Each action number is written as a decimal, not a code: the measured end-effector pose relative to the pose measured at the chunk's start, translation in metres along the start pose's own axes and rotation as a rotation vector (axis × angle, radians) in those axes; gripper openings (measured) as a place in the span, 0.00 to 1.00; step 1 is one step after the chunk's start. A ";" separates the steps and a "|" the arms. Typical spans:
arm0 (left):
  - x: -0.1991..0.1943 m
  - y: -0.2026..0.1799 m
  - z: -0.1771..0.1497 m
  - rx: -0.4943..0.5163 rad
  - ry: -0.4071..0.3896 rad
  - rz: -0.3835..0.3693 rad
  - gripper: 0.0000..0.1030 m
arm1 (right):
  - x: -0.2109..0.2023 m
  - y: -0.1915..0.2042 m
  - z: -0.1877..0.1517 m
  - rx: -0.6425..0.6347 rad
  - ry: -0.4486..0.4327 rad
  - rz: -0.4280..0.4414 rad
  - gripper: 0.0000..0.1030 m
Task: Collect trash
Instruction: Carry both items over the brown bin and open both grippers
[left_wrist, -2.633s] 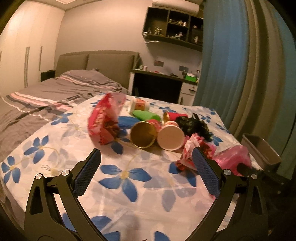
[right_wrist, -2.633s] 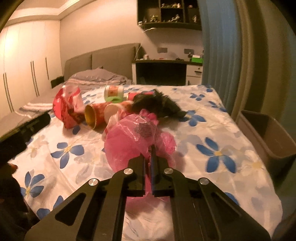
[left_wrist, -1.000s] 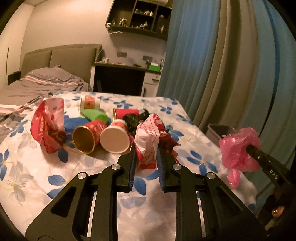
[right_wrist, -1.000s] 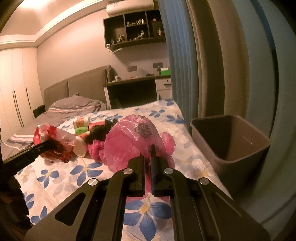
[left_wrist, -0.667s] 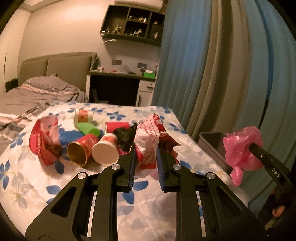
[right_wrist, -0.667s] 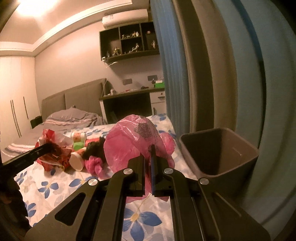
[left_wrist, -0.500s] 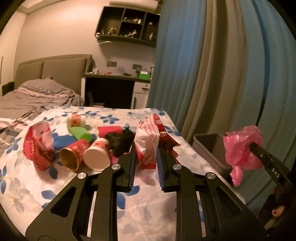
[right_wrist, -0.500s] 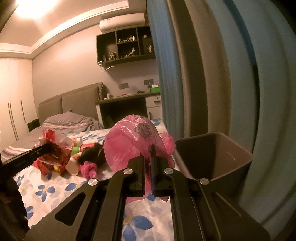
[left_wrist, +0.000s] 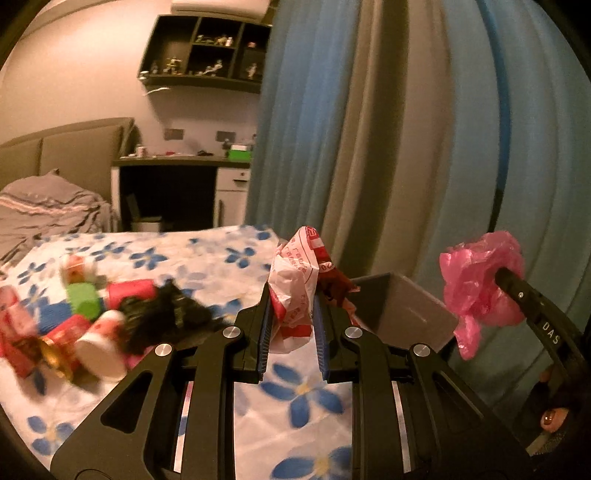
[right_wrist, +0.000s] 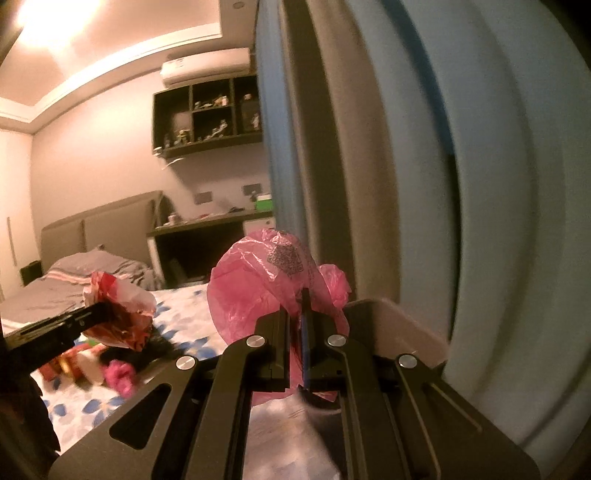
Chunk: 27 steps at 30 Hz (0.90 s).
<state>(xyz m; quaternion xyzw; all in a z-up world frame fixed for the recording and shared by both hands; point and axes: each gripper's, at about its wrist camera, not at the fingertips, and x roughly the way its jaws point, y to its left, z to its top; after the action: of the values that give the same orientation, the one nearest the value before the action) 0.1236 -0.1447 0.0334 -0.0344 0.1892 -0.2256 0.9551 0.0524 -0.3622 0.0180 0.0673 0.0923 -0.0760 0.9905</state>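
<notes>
Bed (left_wrist: 207, 254) with floral sheet, bin (left_wrist: 417, 314) at its right edge. Left tongs (left_wrist: 291, 332) pinch a red-and-white wrapper (left_wrist: 295, 291) near the bin's rim. Right tongs (right_wrist: 295, 339) pinch a pink bag (right_wrist: 258, 291) over the bin (right_wrist: 402, 328).

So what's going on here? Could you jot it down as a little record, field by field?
Place: bedroom, floral sheet on the bed
Left claw: shut on a red-and-white wrapper
Right claw: shut on a pink bag
Bin: grey, beside the bed by the curtain, just beyond both claws
On the bed: paper cups, a black bag, a green piece
Likely next: dropping both pieces into the bin
</notes>
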 end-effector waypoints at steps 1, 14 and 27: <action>0.007 -0.007 0.001 0.006 -0.001 -0.008 0.19 | 0.003 -0.003 0.001 0.002 -0.005 -0.012 0.05; 0.094 -0.060 0.004 0.062 0.036 -0.135 0.19 | 0.053 -0.037 0.002 0.050 -0.017 -0.120 0.05; 0.147 -0.084 -0.003 0.070 0.087 -0.196 0.20 | 0.078 -0.049 -0.004 0.071 -0.010 -0.168 0.05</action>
<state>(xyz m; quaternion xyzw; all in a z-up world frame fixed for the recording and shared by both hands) 0.2086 -0.2851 -0.0073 -0.0094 0.2184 -0.3255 0.9199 0.1195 -0.4203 -0.0067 0.0938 0.0899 -0.1623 0.9781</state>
